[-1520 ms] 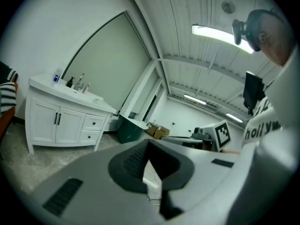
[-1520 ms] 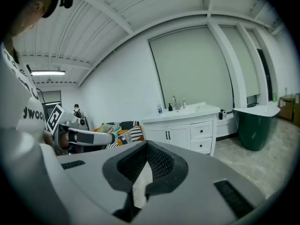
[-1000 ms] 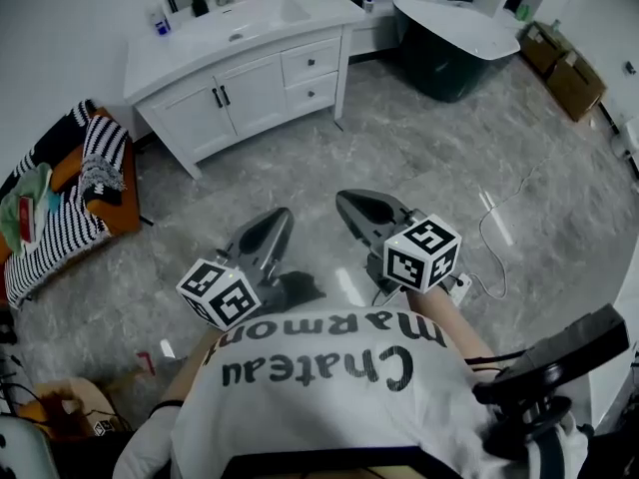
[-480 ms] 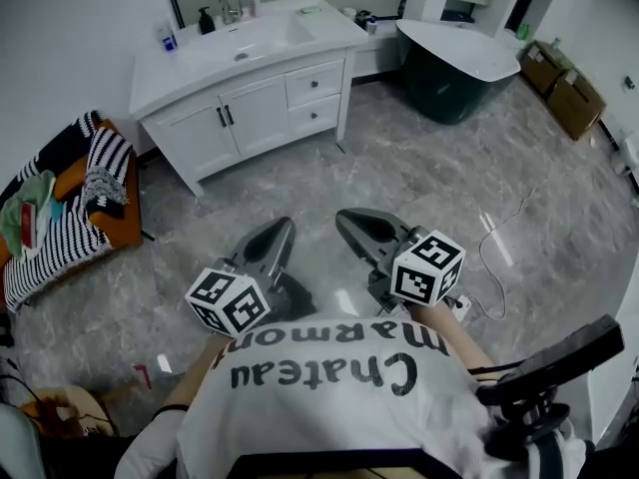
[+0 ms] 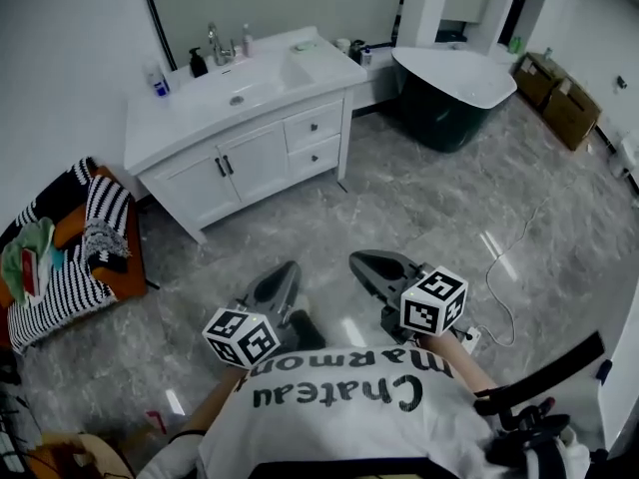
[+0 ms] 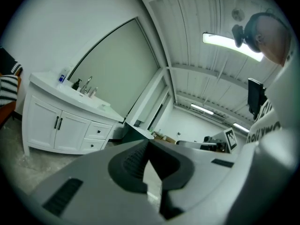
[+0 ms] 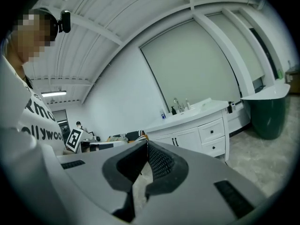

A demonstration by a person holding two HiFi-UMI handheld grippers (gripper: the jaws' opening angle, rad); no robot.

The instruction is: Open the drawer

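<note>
A white vanity [image 5: 200,118] stands against the far wall, with two doors on its left and two stacked drawers on its right. The upper drawer [image 5: 313,128] and the lower drawer [image 5: 314,157] are both closed, each with a small dark knob. My left gripper [image 5: 287,270] and right gripper [image 5: 359,261] hover side by side over the grey floor, well short of the vanity and pointing toward it. Both are shut and hold nothing. The drawers also show in the left gripper view [image 6: 97,131] and the right gripper view [image 7: 211,131], beyond the shut left gripper [image 6: 147,142] and right gripper [image 7: 146,144].
A dark green bathtub [image 5: 449,78] stands right of the vanity. A seat piled with striped cloth [image 5: 70,238] stands at the left. Cardboard boxes [image 5: 559,98] lie at the back right. A white cable [image 5: 499,267] trails over the floor near my right gripper.
Both grippers have moved forward toward the vanity, which now sits lower and closer in the head view. Their jaws have stayed shut.
</note>
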